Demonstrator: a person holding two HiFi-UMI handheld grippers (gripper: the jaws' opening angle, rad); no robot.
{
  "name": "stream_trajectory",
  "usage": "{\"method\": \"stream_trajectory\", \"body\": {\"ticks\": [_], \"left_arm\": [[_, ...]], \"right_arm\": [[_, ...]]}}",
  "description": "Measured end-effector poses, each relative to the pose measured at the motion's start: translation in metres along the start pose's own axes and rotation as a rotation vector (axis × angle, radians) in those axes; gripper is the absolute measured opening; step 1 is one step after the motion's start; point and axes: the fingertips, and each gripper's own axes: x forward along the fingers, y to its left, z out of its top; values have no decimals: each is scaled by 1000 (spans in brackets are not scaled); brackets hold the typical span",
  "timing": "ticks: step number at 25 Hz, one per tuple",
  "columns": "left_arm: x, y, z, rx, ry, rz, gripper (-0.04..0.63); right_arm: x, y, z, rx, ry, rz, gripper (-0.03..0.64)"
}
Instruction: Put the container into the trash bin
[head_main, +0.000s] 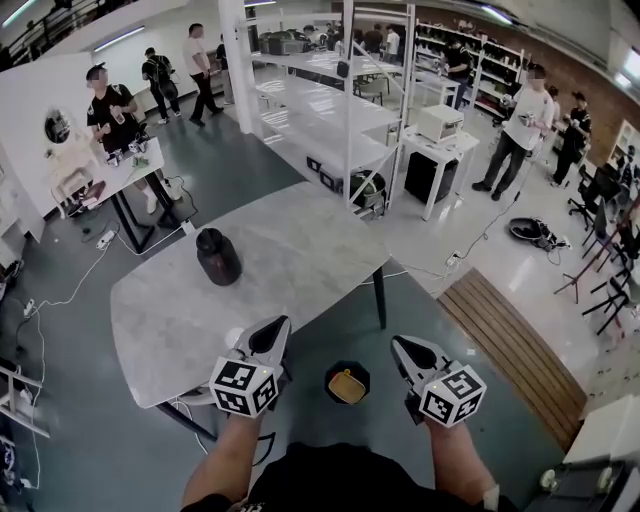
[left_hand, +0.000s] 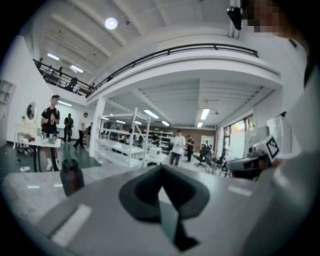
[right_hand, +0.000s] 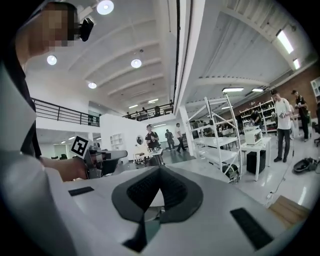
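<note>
We look down on a pale grey, marble-patterned surface (head_main: 170, 320) with rounded corners, set on dark legs over a grey-green floor (head_main: 425, 310). Our bare left forearm (head_main: 213, 465) and right forearm (head_main: 462, 462) reach up from the bottom of the head view, side by side and well apart. Each ends in a grey gripper with a marker cube at its back.

On the floor between the two, just off the near edge of the surface, stands the round black trash bin (head_main: 347, 383) with something yellow inside. The dark, round-shouldered container (head_main: 218, 257) stands upright toward the far side of the surface, well apart from both grippers and from the trash bin. In the left gripper view the container (left_hand: 71, 176) shows at the left, beyond the tips.

The left gripper (head_main: 276, 330) hangs over the near edge of the surface; its fingers (left_hand: 100, 210) are pressed together with nothing between them. The right gripper (head_main: 399, 347) hangs over the floor, right of the trash bin and angled a little inward. Its fingers (right_hand: 215, 200) likewise meet at the tips and hold nothing. Both gripper views look out roughly level across the hall.
</note>
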Motion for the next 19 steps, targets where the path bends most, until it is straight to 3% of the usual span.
{"method": "stream_trajectory", "body": {"ticks": [5,19], "left_arm": [[-4,13,9,-3,-3,32,8],[-11,23,-2,-4,6,34,8]], "right_arm": [[-5,-9,24,-38,-37,-35,-11],[3,21,1,-41,5,6,-11]]}}
